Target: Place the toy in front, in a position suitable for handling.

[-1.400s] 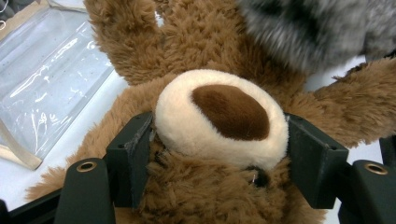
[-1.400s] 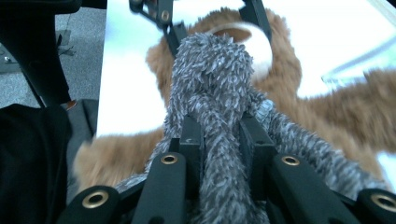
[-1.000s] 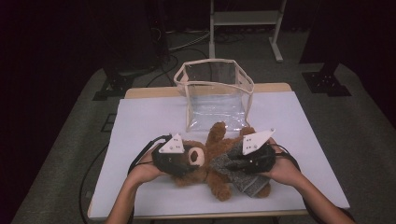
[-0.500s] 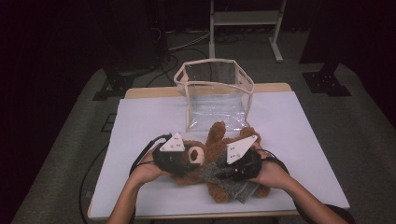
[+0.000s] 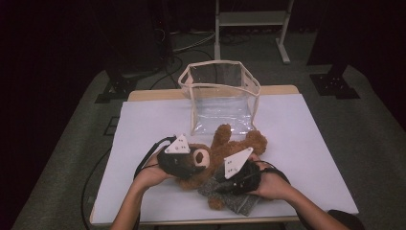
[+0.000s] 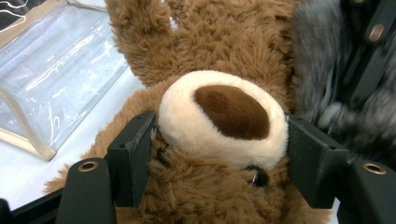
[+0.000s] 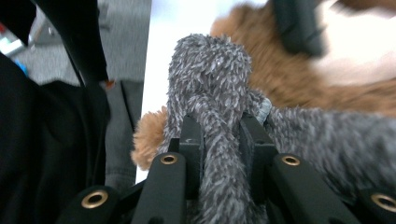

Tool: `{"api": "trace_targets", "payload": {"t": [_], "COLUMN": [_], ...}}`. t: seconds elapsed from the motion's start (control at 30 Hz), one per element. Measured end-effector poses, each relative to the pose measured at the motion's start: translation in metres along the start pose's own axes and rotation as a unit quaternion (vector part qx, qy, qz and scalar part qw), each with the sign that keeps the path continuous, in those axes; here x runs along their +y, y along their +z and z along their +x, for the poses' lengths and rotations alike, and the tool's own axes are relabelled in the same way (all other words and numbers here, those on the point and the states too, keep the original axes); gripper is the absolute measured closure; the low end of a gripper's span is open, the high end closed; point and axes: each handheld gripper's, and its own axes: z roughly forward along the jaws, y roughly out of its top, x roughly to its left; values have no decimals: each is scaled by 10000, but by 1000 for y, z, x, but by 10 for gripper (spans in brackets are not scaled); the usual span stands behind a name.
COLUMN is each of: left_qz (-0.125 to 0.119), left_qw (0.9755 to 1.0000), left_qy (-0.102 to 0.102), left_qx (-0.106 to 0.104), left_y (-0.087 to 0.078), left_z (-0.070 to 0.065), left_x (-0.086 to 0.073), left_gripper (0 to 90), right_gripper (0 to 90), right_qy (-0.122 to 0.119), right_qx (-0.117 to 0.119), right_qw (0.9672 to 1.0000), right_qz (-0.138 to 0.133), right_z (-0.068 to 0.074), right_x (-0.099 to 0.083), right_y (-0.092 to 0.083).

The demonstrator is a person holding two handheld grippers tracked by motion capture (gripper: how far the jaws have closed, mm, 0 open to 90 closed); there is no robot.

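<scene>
White table [image 5: 143, 120], clear bag [image 5: 220, 98] behind teddy bear [image 5: 225, 143], left tongs [image 6: 219, 140] clamping its muzzle, right tongs [image 7: 219, 140] pinching grey fabric [image 7: 210, 79].

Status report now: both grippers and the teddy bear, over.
Left gripper shut on teddy bear head. Right gripper shut on grey garment. Clear pouch stands open behind, nothing blocking.

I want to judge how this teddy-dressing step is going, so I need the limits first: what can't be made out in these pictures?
- High view: both grippers and hands cover the teddy bear's middle, so how far the grey fuzzy garment is on stays hidden.
- Left gripper view: the left gripper clamps the head; the eyes are hidden, the body cut off.
- Right gripper view: the right gripper pinches a grey fold; the background is blurred.
</scene>
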Motion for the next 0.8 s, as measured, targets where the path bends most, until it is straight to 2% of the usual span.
{"api": "trace_targets", "payload": {"t": [0.1,0.2,0.3,0.4,0.5,0.6,0.67,0.8], "left_qz": [-5,-16,10,22,21,20,40,45], "left_qw": [10000,10000,10000,10000,10000,10000,10000,10000], "left_qy": [-1,-20,-2,-1,-4,7,43,53], "left_qx": [-18,-21,-5,18,18,9,-6,-10], "left_y": [-1,0,0,1,1,0,-1,-1], "left_z": [0,0,0,-1,-1,-1,0,0], "left_x": [-1,0,1,2,2,1,0,0], "left_gripper": [309,309,310,310,310,310,310,310], "right_gripper": [731,731,731,731,731,732,732,734], "right_qy": [53,87,162,151,34,-93,-118,6], "right_qx": [110,65,17,-16,-86,-112,-93,-80], "right_qw": [9998,9996,9996,9999,9999,9999,9999,9998], "right_qz": [153,269,212,6,-141,-69,8,161], "right_z": [4,9,13,14,13,13,13,17], "right_x": [-10,-21,-26,-19,-5,5,5,-10], "right_y": [6,3,-4,-10,-6,7,15,22]}}
